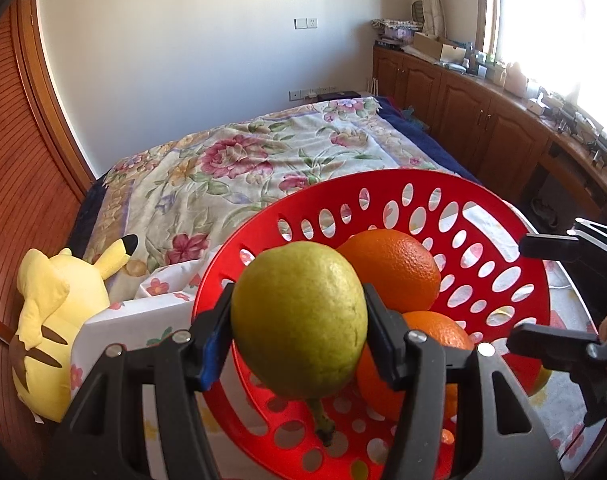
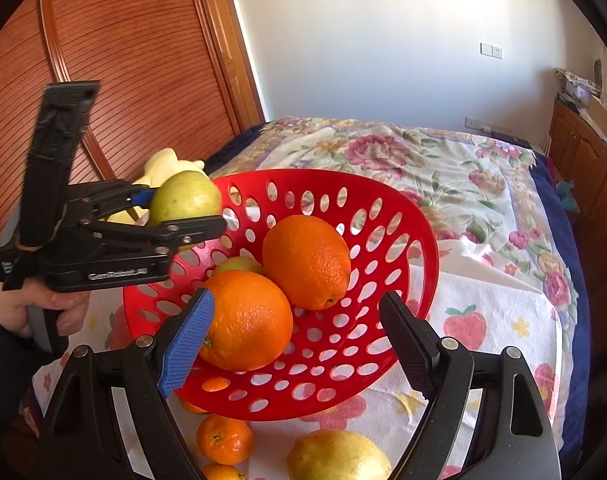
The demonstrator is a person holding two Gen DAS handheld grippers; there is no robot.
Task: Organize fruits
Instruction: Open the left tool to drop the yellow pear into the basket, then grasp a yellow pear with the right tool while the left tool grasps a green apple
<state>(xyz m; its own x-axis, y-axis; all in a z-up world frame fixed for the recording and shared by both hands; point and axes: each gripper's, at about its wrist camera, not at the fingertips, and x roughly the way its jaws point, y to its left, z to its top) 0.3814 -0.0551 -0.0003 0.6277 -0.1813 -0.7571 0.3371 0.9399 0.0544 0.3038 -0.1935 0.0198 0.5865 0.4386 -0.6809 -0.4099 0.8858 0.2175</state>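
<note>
My left gripper (image 1: 299, 320) is shut on a green-yellow pear (image 1: 299, 318), stem down, above the near rim of a red perforated basket (image 1: 387, 178). Two oranges (image 1: 395, 268) (image 1: 435, 360) lie in the basket. In the right wrist view the left gripper (image 2: 183, 212) holds the pear (image 2: 185, 200) over the left rim of the basket (image 2: 303, 174), a hand on its handle. My right gripper (image 2: 299, 344) stands open over the basket's near side, nothing between its fingers. The oranges (image 2: 307, 260) (image 2: 245, 320) and a yellowish fruit (image 2: 237, 265) sit inside.
The basket stands on a fruit-print cloth (image 2: 483, 300) at the foot of a floral bed (image 1: 243, 160). Small mandarins (image 2: 224, 438) and a yellow fruit (image 2: 337, 456) lie on the cloth in front of the basket. A yellow plush toy (image 1: 47, 320) sits at the left, by a wooden wardrobe.
</note>
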